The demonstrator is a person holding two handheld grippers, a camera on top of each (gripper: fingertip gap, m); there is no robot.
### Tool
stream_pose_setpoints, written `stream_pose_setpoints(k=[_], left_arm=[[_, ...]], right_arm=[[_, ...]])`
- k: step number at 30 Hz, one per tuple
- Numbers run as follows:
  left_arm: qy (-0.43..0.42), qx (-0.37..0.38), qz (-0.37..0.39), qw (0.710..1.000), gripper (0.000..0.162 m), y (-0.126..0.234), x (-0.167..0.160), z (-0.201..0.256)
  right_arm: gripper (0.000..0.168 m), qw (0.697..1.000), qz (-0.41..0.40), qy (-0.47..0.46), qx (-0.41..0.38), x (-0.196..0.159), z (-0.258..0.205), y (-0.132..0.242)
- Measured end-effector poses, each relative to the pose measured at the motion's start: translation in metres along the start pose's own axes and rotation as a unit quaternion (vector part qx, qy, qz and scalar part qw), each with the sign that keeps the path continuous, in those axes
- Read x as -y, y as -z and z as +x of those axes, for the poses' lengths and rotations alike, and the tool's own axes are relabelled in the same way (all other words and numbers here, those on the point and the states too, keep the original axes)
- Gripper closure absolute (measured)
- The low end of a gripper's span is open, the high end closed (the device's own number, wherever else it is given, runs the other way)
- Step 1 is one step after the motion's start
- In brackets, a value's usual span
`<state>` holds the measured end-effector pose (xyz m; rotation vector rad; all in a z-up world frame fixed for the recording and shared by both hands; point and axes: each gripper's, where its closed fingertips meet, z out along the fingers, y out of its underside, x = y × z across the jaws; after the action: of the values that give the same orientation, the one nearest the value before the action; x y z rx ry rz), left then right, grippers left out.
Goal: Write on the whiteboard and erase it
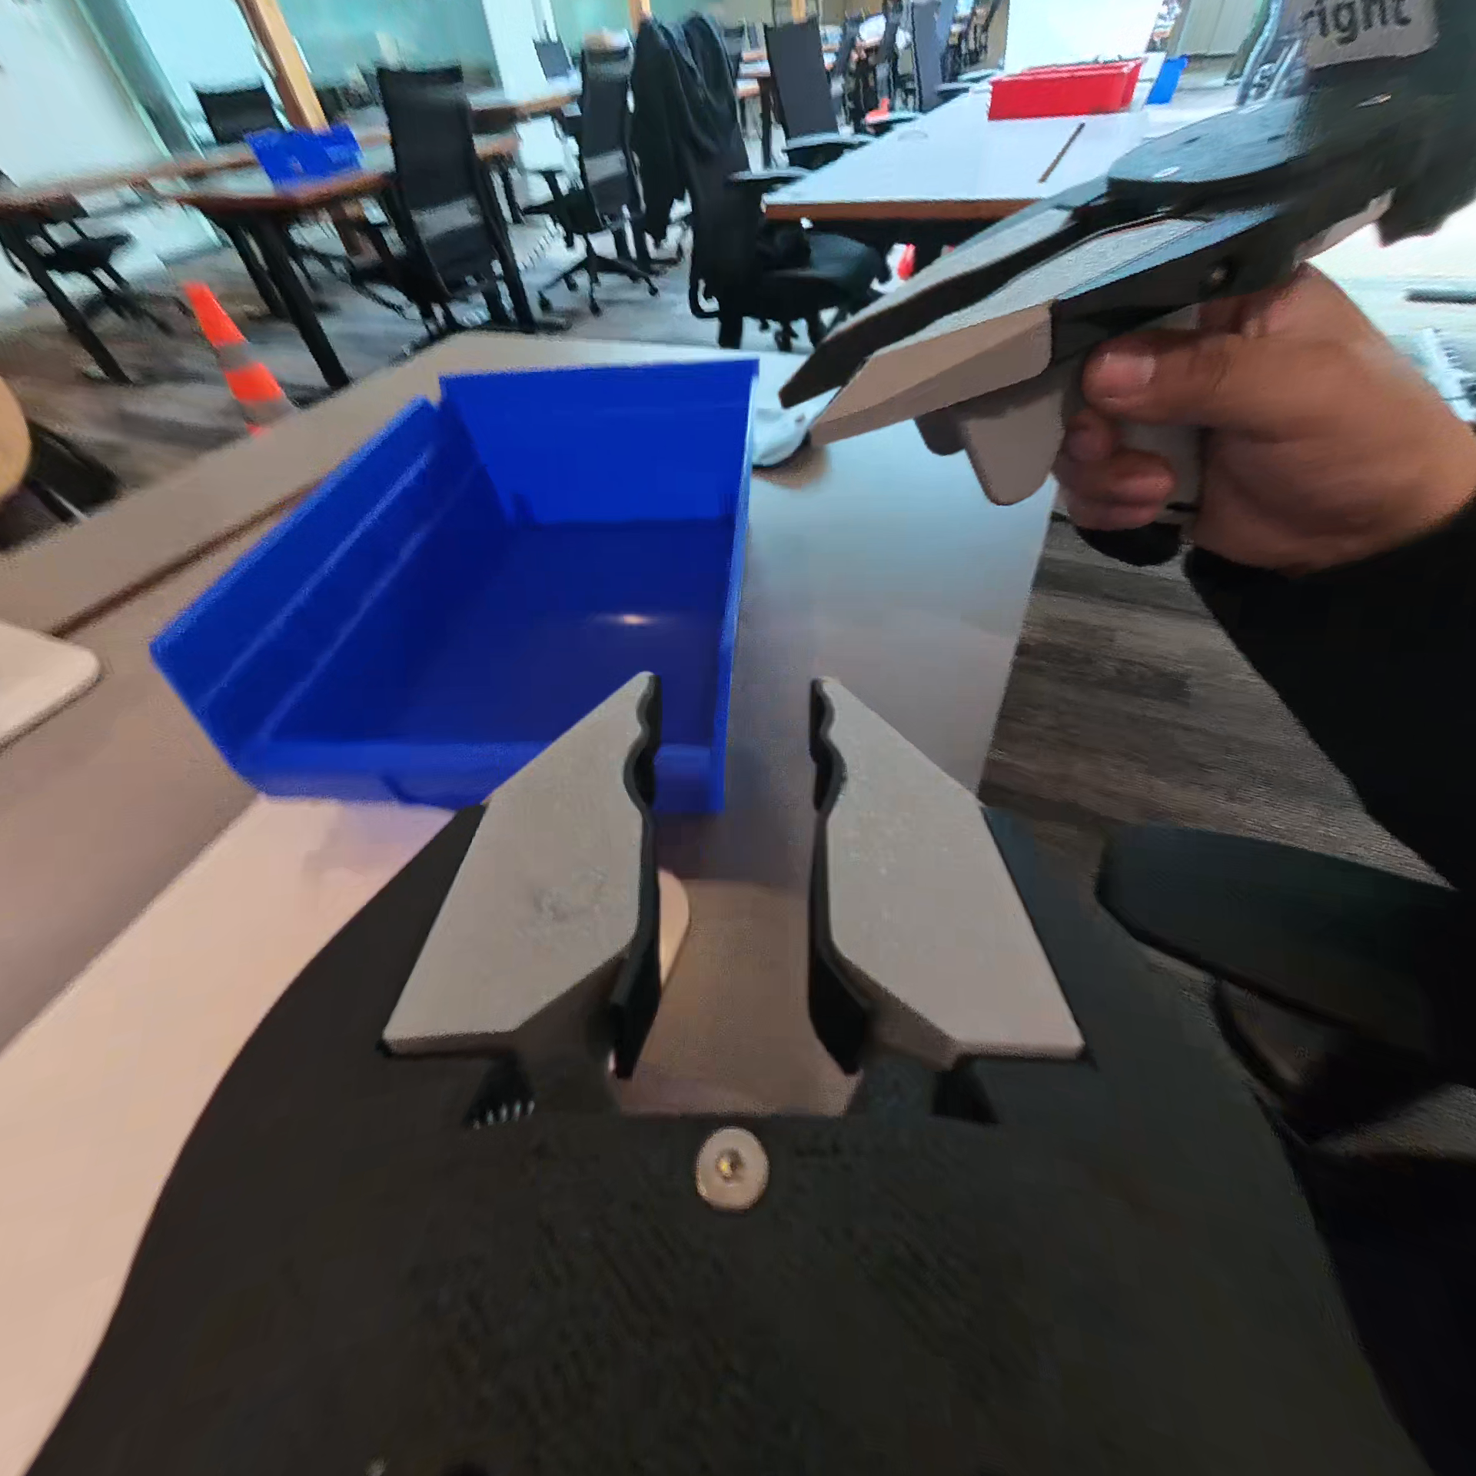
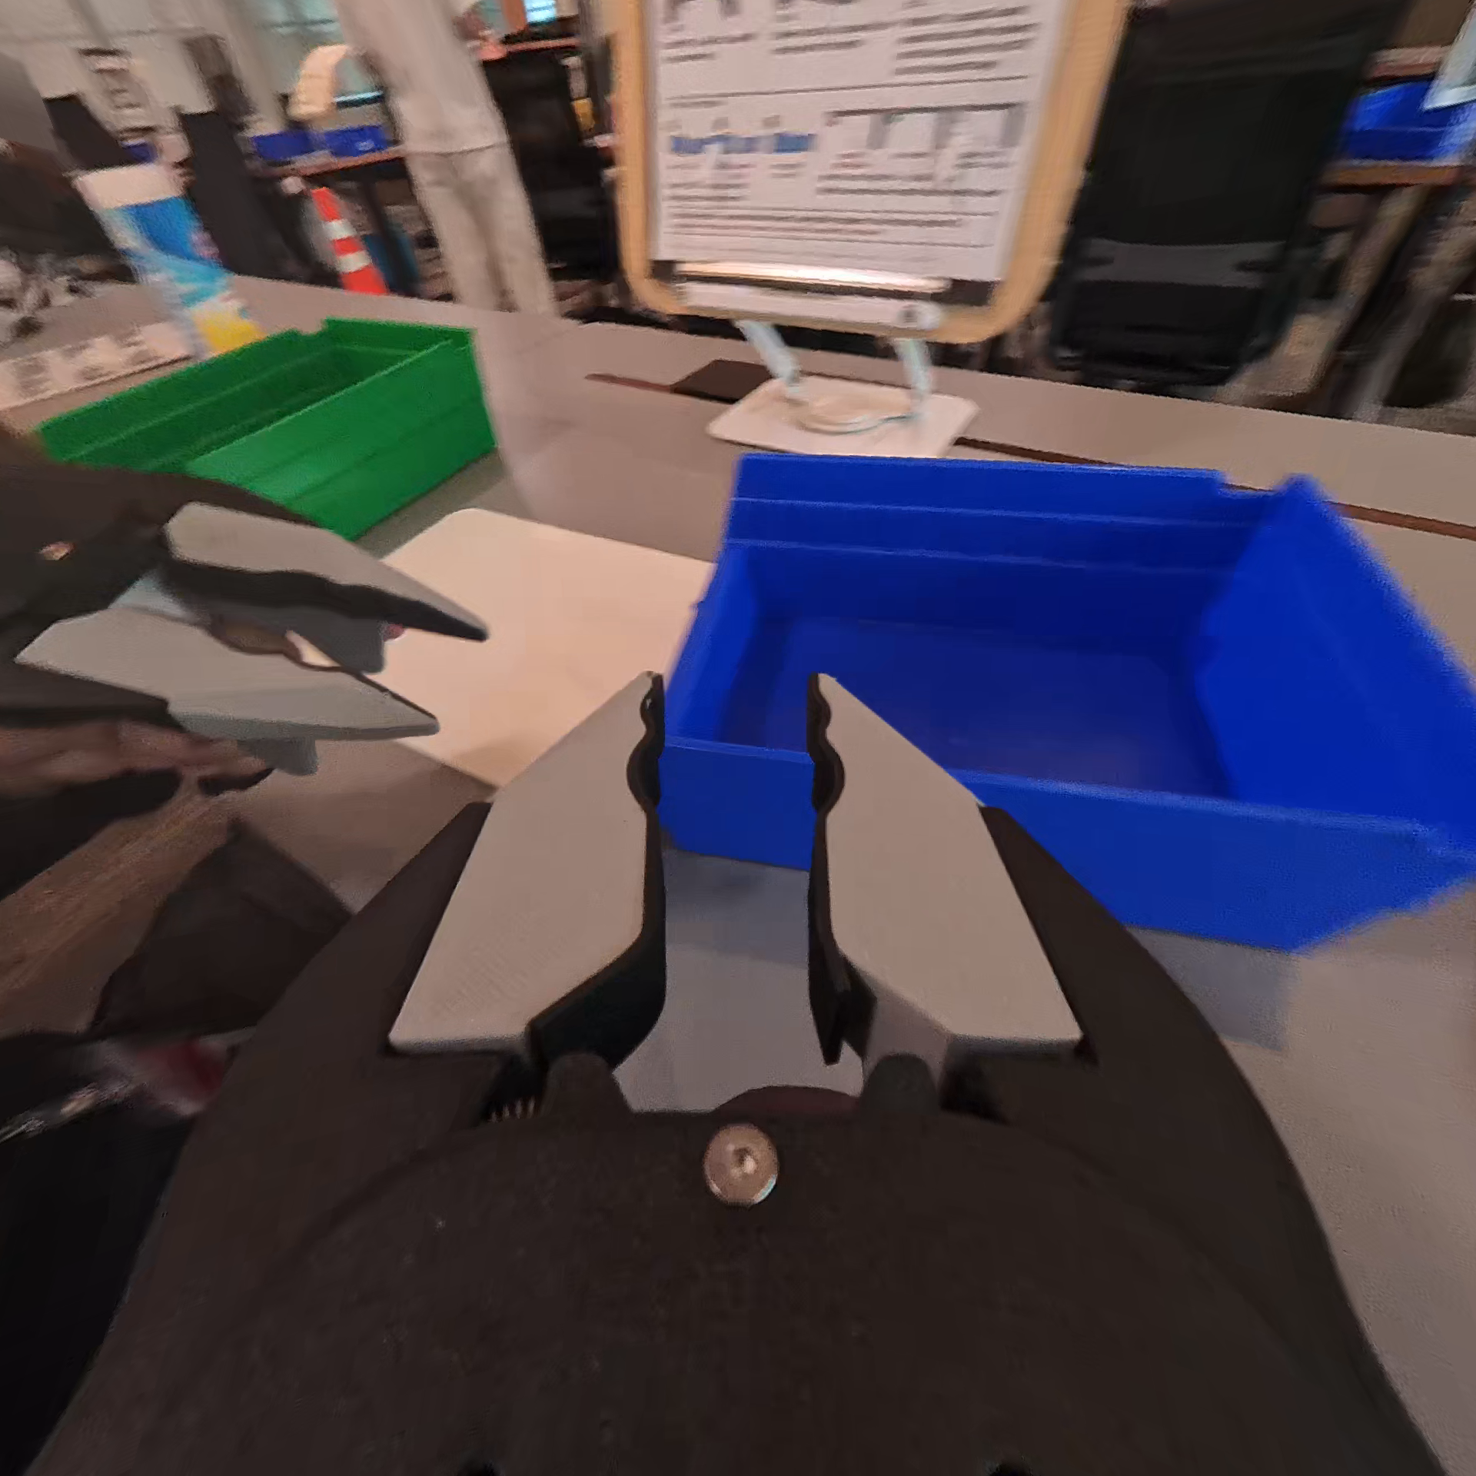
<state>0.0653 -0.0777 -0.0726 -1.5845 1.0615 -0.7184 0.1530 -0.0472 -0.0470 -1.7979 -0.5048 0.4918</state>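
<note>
1. An open-plan office; rows of long wooden desks [image 1: 918,184] with black swivel chairs [image 1: 447,192] fill the background.
2. Plastic storage bins [image 1: 1062,86] sit on desks; an orange traffic cone [image 1: 236,351] stands on the grey carpet.

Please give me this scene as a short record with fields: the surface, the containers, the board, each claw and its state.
surface: grey table
blue bin: empty, open top, on the table
green bin: on the far left of the table in the right wrist view; its contents cannot be seen
whiteboard: flat white board lying beside the blue bin, no marks visible
left claw: open, holds nothing
right claw: open, holds nothing
marker, eraser: neither visible
white cloth-like thing: behind the blue bin's far corner, unclear
stage: writing not yet begun
</note>
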Motion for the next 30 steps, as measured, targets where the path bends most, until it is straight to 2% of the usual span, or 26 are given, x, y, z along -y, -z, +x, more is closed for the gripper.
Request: stream_pose_setpoints(k=[5, 8, 10, 12, 16, 19, 22, 25, 27, 30], left_arm=[[0.082, -0.014, -0.028, 0.996, 0.119, 0.072, -0.043, -0.029], [0.089, 0.013, -0.055, 0.994, 0.119, 0.106, -0.075, -0.050], [0.100, 0.037, -0.070, 0.992, 0.119, 0.129, -0.095, -0.067], [0.117, 0.050, -0.073, 0.989, 0.119, 0.153, -0.109, -0.080], [0.129, 0.080, -0.082, 0.985, 0.119, 0.194, -0.137, -0.100], [0.144, 0.093, -0.079, 0.982, 0.119, 0.211, -0.144, -0.109], [0.137, 0.133, -0.103, 0.976, 0.119, 0.225, -0.154, -0.126], [0.121, 0.191, -0.111, 0.968, 0.119, 0.238, -0.161, -0.150], [0.126, 0.205, -0.118, 0.963, 0.120, 0.243, -0.169, -0.160], [0.141, 0.224, -0.141, 0.954, 0.121, 0.250, -0.186, -0.173]], right_arm=[[0.132, 0.994, -0.051, 0.054, 0.083, -0.024, -0.083, -0.060], [0.139, 0.985, -0.138, 0.095, 0.033, -0.058, -0.082, -0.091], [0.168, 0.978, -0.172, 0.117, -0.016, -0.070, -0.059, -0.095], [0.168, 0.979, -0.176, 0.085, -0.053, -0.070, -0.034, -0.085], [0.168, 0.963, -0.228, 0.062, -0.127, -0.084, 0.029, -0.045], [0.151, 0.955, -0.241, 0.021, -0.170, -0.095, 0.066, -0.021], [0.151, 0.938, -0.259, 0.029, -0.228, -0.099, 0.091, 0.002], [0.153, 0.935, -0.234, 0.025, -0.266, -0.087, 0.110, 0.020], [0.165, 0.935, -0.219, 0.012, -0.278, -0.082, 0.124, 0.030], [0.160, 0.929, -0.183, 0.004, -0.321, -0.072, 0.143, 0.048]])
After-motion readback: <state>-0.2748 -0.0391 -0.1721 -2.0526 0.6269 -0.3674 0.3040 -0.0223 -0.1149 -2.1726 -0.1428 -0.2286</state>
